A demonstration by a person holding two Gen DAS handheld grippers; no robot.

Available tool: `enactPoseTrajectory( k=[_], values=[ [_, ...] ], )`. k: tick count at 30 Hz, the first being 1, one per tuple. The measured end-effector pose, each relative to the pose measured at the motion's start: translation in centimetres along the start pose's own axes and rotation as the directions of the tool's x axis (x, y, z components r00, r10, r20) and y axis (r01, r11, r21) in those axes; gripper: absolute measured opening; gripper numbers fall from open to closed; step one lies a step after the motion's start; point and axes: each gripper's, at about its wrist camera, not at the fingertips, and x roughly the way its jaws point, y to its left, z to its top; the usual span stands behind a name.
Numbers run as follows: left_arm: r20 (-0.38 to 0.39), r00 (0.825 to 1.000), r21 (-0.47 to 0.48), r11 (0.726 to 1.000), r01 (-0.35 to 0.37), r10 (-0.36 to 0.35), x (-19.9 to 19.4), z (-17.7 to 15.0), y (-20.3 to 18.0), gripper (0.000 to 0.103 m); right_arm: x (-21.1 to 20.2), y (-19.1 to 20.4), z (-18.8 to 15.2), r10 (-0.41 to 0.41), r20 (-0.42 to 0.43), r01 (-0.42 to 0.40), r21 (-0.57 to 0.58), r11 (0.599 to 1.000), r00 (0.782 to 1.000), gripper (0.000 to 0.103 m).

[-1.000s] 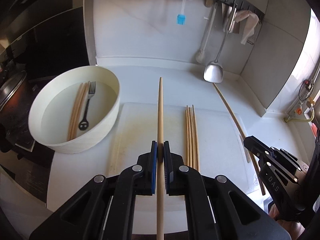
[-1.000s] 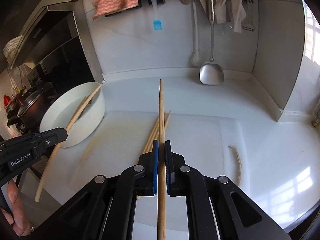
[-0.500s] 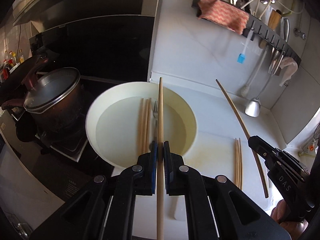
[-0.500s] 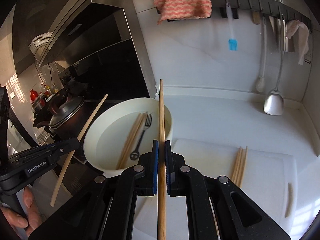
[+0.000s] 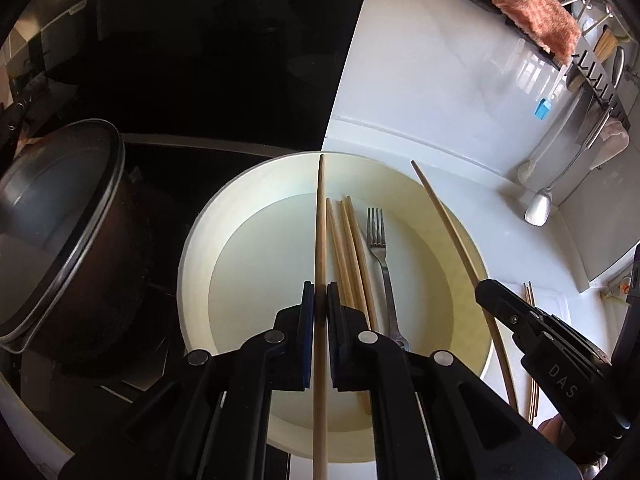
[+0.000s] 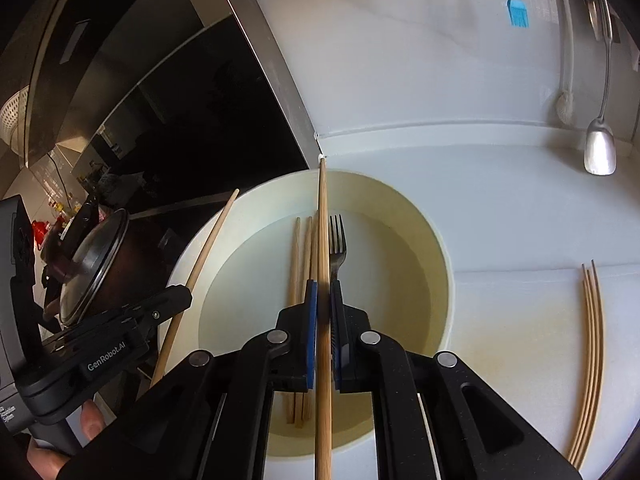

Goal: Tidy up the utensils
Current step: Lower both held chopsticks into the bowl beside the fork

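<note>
Both grippers hover over a round white bowl (image 5: 200, 248) (image 6: 440, 248). My left gripper (image 5: 319, 304) is shut on a wooden chopstick (image 5: 320, 220) that points over the bowl. My right gripper (image 6: 323, 300) is shut on another wooden chopstick (image 6: 323, 220), also over the bowl. In the bowl lie three chopsticks (image 5: 348, 248) (image 6: 300, 256) and a metal fork (image 5: 380, 248) (image 6: 338, 248). The right gripper and its chopstick (image 5: 448, 220) show at the right of the left wrist view. The left gripper and its chopstick (image 6: 200, 264) show at the left of the right wrist view.
Three more chopsticks (image 6: 590, 352) (image 5: 530, 308) lie on the white cutting board (image 6: 520, 320) right of the bowl. A dark pot with a lid (image 5: 52, 224) (image 6: 92, 264) stands left of the bowl. A ladle (image 6: 599, 148), a blue brush (image 6: 518, 12) and a cloth (image 5: 532, 12) hang on the wall rail.
Both grippers have swung left from the cutting board to above the bowl and come closer to it, each still holding its chopstick.
</note>
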Motion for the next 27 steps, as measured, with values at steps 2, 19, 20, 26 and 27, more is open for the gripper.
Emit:
enactPoseTrajectory(
  k=[2,19,20,26,27],
  values=[
    [-0.019,1.0,0.004,1.0,0.001,-0.001,1.3,0.2,0.3,0.007,1.5,0.2,0.1,-0.019,-0.032,0.019,-0.005,1.0,0.999,0.006],
    [-0.165,0.986,-0.008,0.999,-0.036,0.034,7.7,0.2,1.2,0.007,8.4,-1.2,-0.2,-0.067,-0.262,0.077,0.028,0.997,0.963,0.007],
    [-0.173,0.984,-0.008,0.999,-0.045,0.043,7.9,0.1,1.2,0.007,8.5,-1.3,-0.3,-0.068,-0.271,0.079,0.028,0.996,0.96,0.007],
    [-0.197,0.977,0.001,0.997,-0.082,0.08,8.7,-0.1,1.1,0.013,8.8,-0.7,-0.3,-0.087,-0.283,0.087,-0.011,0.996,0.955,0.007],
    [-0.197,0.977,0.002,0.996,-0.086,0.084,8.7,0.0,1.1,0.017,8.8,-0.7,-0.3,-0.088,-0.283,0.087,-0.016,0.996,0.955,0.007]
  ],
)
